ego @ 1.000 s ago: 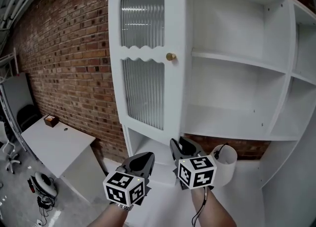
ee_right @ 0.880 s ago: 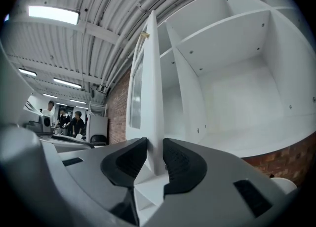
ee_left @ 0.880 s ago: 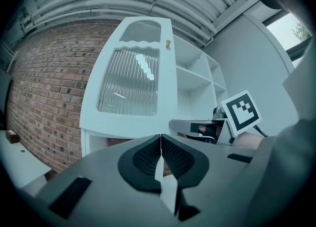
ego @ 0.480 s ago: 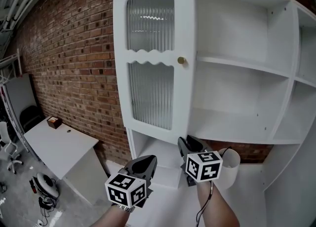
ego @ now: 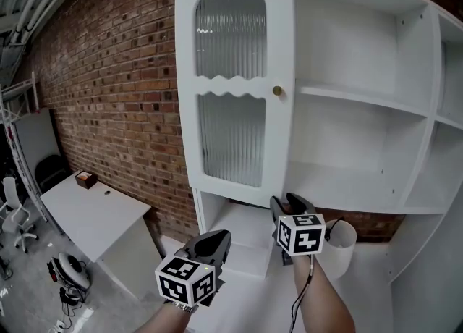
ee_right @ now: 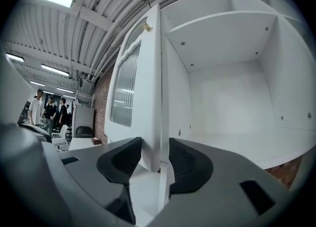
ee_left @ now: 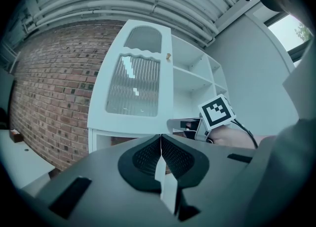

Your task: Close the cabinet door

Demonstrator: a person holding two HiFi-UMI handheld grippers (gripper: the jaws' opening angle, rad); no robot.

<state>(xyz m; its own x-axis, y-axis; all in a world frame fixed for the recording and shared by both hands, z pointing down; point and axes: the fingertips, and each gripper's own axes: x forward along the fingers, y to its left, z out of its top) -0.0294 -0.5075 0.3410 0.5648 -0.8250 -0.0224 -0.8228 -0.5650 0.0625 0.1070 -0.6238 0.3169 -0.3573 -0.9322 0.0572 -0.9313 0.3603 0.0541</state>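
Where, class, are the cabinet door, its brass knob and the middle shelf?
cabinet door (ego: 231,85), head view, wavy crossbar between the panes.
brass knob (ego: 277,90), head view, its round face.
middle shelf (ego: 362,100), head view, front edge.

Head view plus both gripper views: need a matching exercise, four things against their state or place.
Things:
1. white cabinet door with ribbed glass panels
2. round brass knob
3. left gripper
4. right gripper

States or places:
A. jaws together, nothing between them
B. swung open, white shelves exposed
C. jaws apart, the door's edge between them
D. on the door's free edge, about mid-height

Pairs: 1-B, 2-D, 3-A, 4-C. The right gripper's jaws are opening and its pads are not pressing the door.
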